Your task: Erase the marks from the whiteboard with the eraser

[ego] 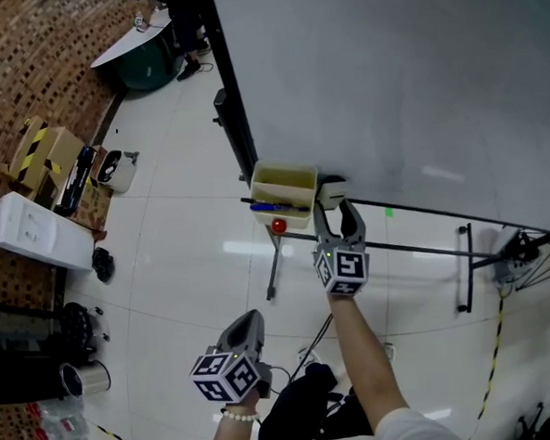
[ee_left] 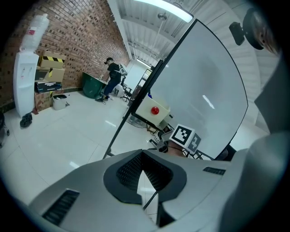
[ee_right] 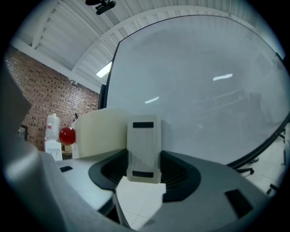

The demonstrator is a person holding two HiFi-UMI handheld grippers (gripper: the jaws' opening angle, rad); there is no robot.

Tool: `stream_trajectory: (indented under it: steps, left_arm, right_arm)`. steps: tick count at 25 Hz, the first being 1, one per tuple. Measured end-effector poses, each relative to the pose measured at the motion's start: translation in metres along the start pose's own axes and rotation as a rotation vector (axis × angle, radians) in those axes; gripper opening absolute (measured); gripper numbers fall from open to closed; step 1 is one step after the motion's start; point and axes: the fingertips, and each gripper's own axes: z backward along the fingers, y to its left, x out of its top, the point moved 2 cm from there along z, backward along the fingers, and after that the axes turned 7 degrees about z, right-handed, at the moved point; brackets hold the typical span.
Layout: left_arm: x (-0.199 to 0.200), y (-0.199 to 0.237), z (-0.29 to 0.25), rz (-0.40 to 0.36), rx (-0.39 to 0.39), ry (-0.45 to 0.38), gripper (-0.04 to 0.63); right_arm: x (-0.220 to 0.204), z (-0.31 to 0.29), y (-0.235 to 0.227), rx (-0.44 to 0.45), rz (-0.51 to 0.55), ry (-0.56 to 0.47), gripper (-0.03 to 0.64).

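Observation:
The whiteboard (ego: 387, 68) fills the upper right of the head view, and I see no marks on it. A white eraser (ego: 332, 193) sits at the board's lower edge beside a cream box (ego: 284, 188). My right gripper (ego: 336, 215) points up at it, and the eraser (ee_right: 144, 149) stands upright between the jaw pads, touching both. The board (ee_right: 195, 81) rises right behind it. My left gripper (ego: 247, 326) hangs lower and nearer to me, away from the board. Its jaws (ee_left: 144, 167) meet with nothing between them.
The cream box holds a blue pen and has a red ball (ego: 278, 225) on its front. Black stand legs (ego: 464, 268) and cables cross the floor under the board. Cardboard boxes (ego: 48, 158) and a white appliance (ego: 34, 234) line the brick wall. A person (ee_left: 111, 77) stands far off.

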Motion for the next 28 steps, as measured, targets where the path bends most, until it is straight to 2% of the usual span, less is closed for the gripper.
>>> stream_trajectory:
  steps: [3, 6, 10, 14, 20, 24, 28]
  left_arm:
    - [0.005, -0.015, 0.007, 0.005, -0.021, -0.016, -0.011]
    - [0.008, -0.039, 0.018, -0.019, -0.052, -0.03, -0.011]
    - [0.016, -0.092, 0.031, -0.077, -0.128, -0.058, -0.011]
    - [0.008, -0.172, 0.034, -0.14, -0.228, -0.104, -0.011]
    - [-0.074, -0.296, 0.072, -0.191, -0.309, -0.138, -0.011]
    - [-0.139, -0.357, 0.109, -0.204, -0.338, -0.148, -0.011]
    - [-0.202, -0.396, 0.147, -0.229, -0.334, -0.122, -0.011]
  right_arm:
    - [0.017, 0.023, -0.005, 0.036, 0.028, 0.017, 0.252]
    - [0.046, 0.068, -0.01, 0.088, -0.005, 0.045, 0.252]
    - [0.097, 0.137, -0.035, 0.135, -0.128, 0.056, 0.252]
    - [0.141, 0.217, -0.104, 0.114, -0.307, 0.021, 0.25]
    - [0.185, 0.387, -0.212, 0.051, -0.393, 0.007, 0.25]
    - [0.207, 0.481, -0.252, 0.061, -0.387, 0.024, 0.249]
    - [0.21, 0.561, -0.275, 0.065, -0.42, 0.057, 0.249]
